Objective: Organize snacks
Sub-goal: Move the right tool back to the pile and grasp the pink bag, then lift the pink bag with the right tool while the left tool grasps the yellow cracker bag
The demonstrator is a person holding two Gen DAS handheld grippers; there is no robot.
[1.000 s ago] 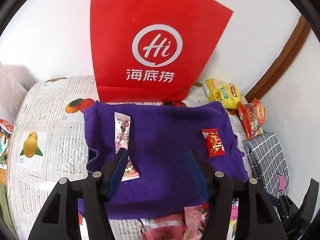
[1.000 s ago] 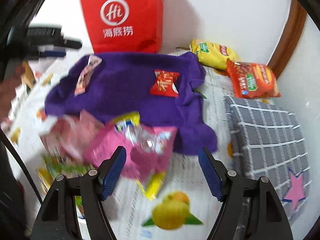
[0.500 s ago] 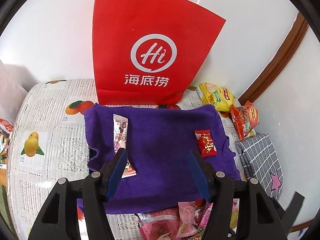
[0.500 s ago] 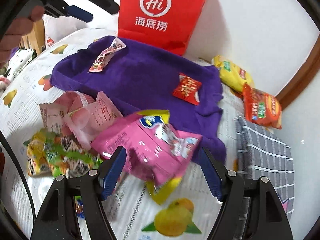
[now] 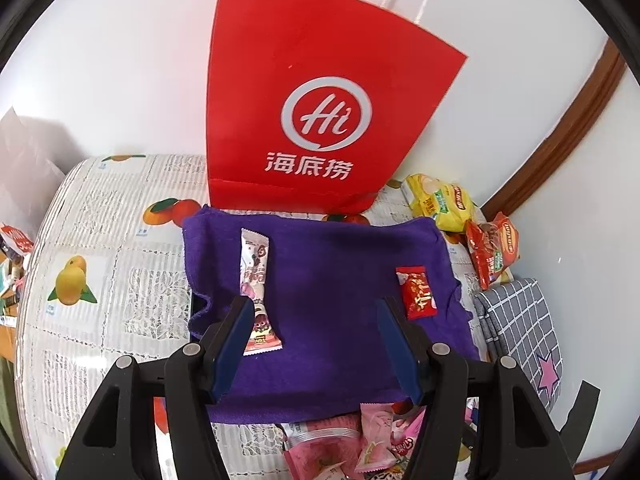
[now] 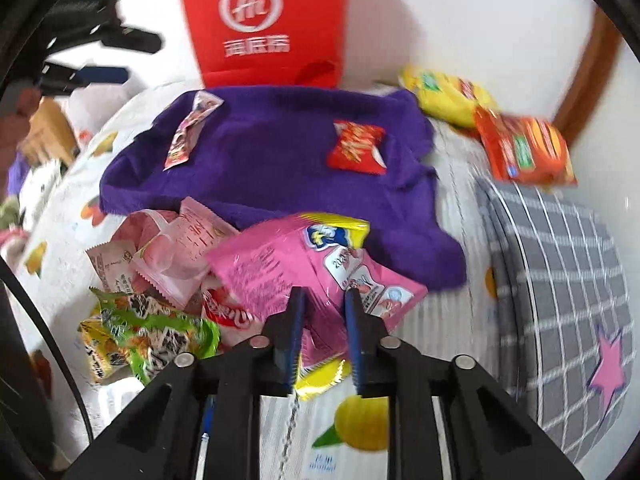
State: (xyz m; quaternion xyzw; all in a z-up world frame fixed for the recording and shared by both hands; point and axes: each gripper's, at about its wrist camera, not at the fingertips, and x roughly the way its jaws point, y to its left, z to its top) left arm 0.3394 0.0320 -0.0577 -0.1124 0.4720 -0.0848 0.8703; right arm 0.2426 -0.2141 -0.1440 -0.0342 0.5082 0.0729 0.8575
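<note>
My right gripper is shut on the near edge of a pink and yellow snack bag, which lies atop a pile of pink, green and red packets at the front of the purple towel. On the towel lie a long pink-and-white bar at the left and a small red packet at the right. My left gripper hovers open above the towel, with nothing between its fingers; the bar sits by its left finger, the red packet by its right.
A red paper bag stands against the wall behind the towel. A yellow packet and an orange packet lie at the back right. A grey checked cloth covers the right side. The fruit-print tablecloth spreads left.
My right gripper went from wide open to shut on the pink and yellow bag. The left gripper stayed open over the towel.
</note>
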